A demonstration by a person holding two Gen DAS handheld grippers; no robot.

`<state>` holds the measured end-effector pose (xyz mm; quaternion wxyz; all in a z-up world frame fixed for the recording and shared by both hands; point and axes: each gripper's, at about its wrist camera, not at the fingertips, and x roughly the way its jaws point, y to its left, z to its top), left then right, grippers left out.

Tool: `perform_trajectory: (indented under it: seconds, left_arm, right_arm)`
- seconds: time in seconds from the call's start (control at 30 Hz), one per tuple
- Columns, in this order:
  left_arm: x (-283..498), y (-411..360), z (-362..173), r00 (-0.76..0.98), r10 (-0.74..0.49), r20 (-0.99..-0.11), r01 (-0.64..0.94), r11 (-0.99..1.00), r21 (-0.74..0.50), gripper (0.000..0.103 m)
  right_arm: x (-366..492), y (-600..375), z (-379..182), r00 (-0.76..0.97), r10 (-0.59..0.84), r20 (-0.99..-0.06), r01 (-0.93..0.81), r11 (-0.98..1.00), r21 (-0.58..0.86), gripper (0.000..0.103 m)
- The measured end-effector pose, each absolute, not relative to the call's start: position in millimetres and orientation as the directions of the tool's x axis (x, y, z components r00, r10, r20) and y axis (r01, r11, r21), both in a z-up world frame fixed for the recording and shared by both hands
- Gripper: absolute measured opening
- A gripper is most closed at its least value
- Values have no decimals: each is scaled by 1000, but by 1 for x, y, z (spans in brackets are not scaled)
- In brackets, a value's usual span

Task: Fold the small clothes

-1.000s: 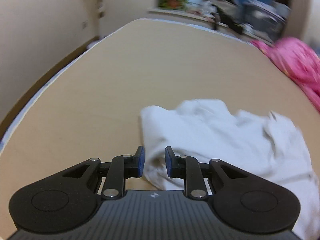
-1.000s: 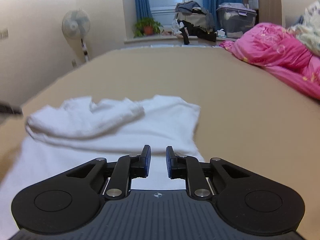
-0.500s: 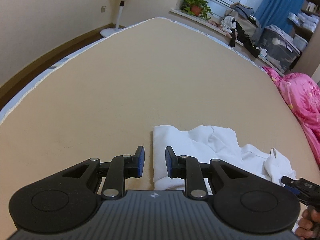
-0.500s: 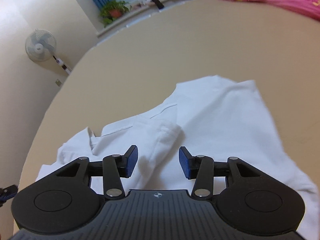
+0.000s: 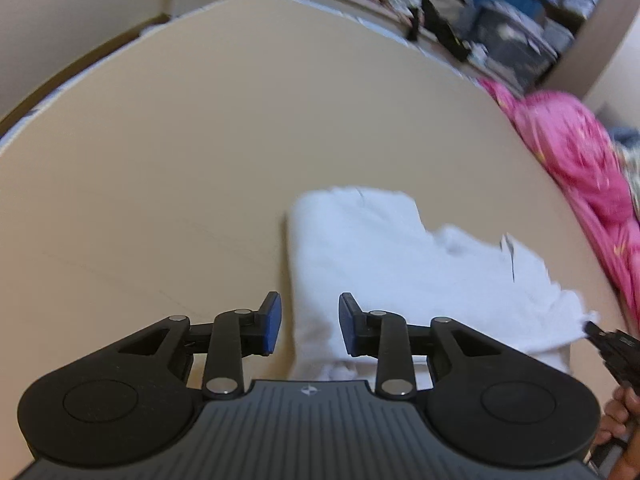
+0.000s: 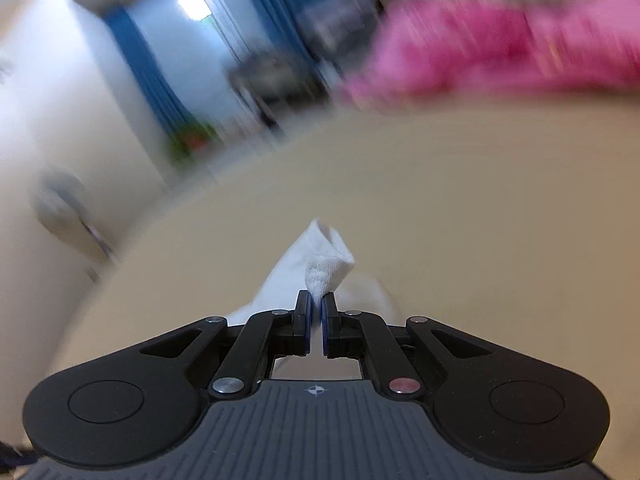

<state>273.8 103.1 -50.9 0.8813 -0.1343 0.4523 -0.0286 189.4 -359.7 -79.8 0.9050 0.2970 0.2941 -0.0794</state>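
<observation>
Left gripper (image 5: 309,326): jaws part-way apart and opening, above the near left edge of the white shirt (image 5: 384,264); the pads do not press the cloth.
Right gripper (image 6: 316,311): clamped on a bunched corner of the shirt (image 6: 324,256), which sticks up past the pads.
Shirt: partly folded on the tan bed (image 5: 192,152), right of the middle.
Pink blanket (image 5: 576,152): far right on the bed.
Hand (image 5: 622,420): at the right edge of the left view, gripping the other tool.

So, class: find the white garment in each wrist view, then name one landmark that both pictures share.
Left wrist: the white garment lies lower centre-right on the tan surface.
Right wrist: centre, a bunched corner pinched in the right gripper.
Shared landmark: the pink bedding.
</observation>
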Motion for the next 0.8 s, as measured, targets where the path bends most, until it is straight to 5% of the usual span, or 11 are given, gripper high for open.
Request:
perform_trajectory:
  seconds: [0.27,0.37,0.43,0.53,0.63,0.73,0.8]
  left_arm:
    - [276,83,-90,475,-83,-876,-51,991,-122,42]
    - [272,83,-95,442,-84,-893,-54,991,-119,42]
    - [270,81,-89,462,-70,-884,-52,993,-106,42]
    - [267,82,-79,519,-79,-851,-69,989,-133,41]
    - [267,82,-73,565,-97,-819,-73,983,-167,41]
    - [270,84,-81,547,-95,-832,-91,981,-171,41]
    - [271,87,-85,535,-97,-839,-98,980,-175,41]
  right_arm:
    - [187,-370,-84,830,93,-549,255,813,524,5]
    - [188,-373,-88,788,112,-605,283,807,518,7]
    - [184,-369,-85,744,52,-666,323,845,426,26]
    - [173,-362,-69,783,-56,-619,318,892,322,29]
    - [178,-362,-65,805,2,-594,275,885,376,32]
    - [197,-369,-79,741,30,-671,328,855,401,51]
    - [201,-375,-89,695,-22,-719,427,817,388,51]
